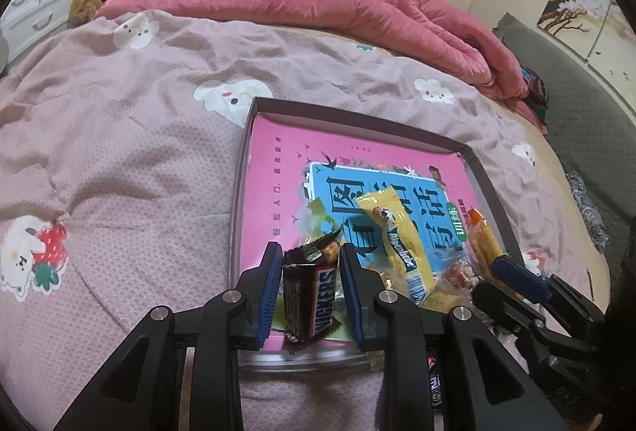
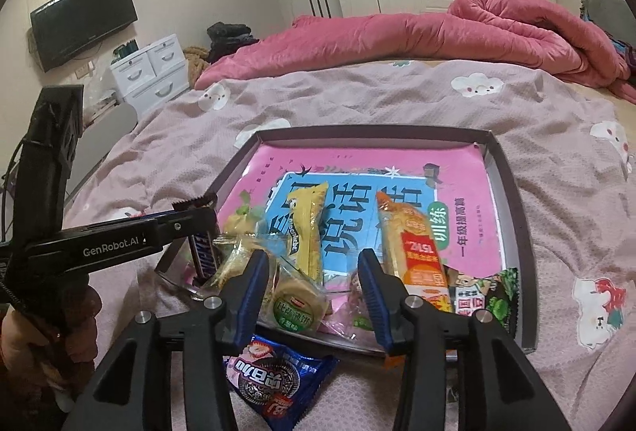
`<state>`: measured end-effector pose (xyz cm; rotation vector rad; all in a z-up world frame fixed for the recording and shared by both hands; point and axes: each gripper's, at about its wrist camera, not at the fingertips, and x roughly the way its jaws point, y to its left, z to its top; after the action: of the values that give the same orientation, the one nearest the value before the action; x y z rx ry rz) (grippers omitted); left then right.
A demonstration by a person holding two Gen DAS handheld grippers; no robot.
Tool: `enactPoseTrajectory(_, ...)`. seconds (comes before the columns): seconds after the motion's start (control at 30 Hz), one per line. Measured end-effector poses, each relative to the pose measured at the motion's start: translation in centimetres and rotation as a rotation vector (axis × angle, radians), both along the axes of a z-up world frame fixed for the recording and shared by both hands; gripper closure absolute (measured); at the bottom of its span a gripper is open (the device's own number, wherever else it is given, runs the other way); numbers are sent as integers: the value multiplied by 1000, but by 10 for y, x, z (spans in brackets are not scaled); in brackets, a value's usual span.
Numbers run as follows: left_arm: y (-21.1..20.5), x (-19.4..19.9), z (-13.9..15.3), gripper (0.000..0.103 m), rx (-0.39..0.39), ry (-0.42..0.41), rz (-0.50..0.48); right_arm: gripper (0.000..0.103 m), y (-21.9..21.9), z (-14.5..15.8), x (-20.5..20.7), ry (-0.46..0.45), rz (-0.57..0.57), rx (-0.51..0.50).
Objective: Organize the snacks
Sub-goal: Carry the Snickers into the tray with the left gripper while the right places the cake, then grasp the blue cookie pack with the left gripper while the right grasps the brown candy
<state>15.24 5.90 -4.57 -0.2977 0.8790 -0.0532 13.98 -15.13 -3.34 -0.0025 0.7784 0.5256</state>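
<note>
A shallow dark tray (image 1: 357, 117) lined with a pink and blue book cover lies on the bed. A Snickers bar (image 1: 314, 296) stands tilted at its near edge between the pads of my left gripper (image 1: 310, 252), with a thin gap beside the left pad; that gripper is open. In the right wrist view my right gripper (image 2: 312, 260) hangs open over the tray's (image 2: 512, 192) near edge, above a round green-labelled cookie pack (image 2: 296, 305). A yellow packet (image 2: 308, 228), an orange packet (image 2: 417, 252) and a green packet (image 2: 489, 296) lie inside. A blue Oreo pack (image 2: 274, 379) lies outside, under the right gripper.
A rumpled pink quilt (image 2: 477, 29) is piled along the far side of the bed. White drawers (image 2: 155, 73) and a wall TV (image 2: 83, 21) stand to the left, wardrobes behind. A person's hand (image 2: 39, 351) holds the left gripper (image 2: 198, 216) beside the tray.
</note>
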Motion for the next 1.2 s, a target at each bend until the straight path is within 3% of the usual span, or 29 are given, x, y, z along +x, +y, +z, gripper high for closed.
enactPoseTrajectory(0.1,1,-3,5,59,-10,-14,2,56,-6,6,-3,-14,-12,11)
enactPoseTrajectory(0.47,2,-15,25,45,-7,-51,14,52,-21,25,-14,-60,-47,24)
enactPoseTrajectory(0.57,2,-19,30,40,-7,-60,18,46,-25,29,-16,-69,-57,32)
enactPoseTrajectory(0.87,-1,-32,44,34,-13,-68,8,39,-39,39,-27,-87,-93,42)
enactPoseTrajectory(1.2,-19,-48,49,28,-21,-43,-69,32,-70,46,-39,-72,-181,69)
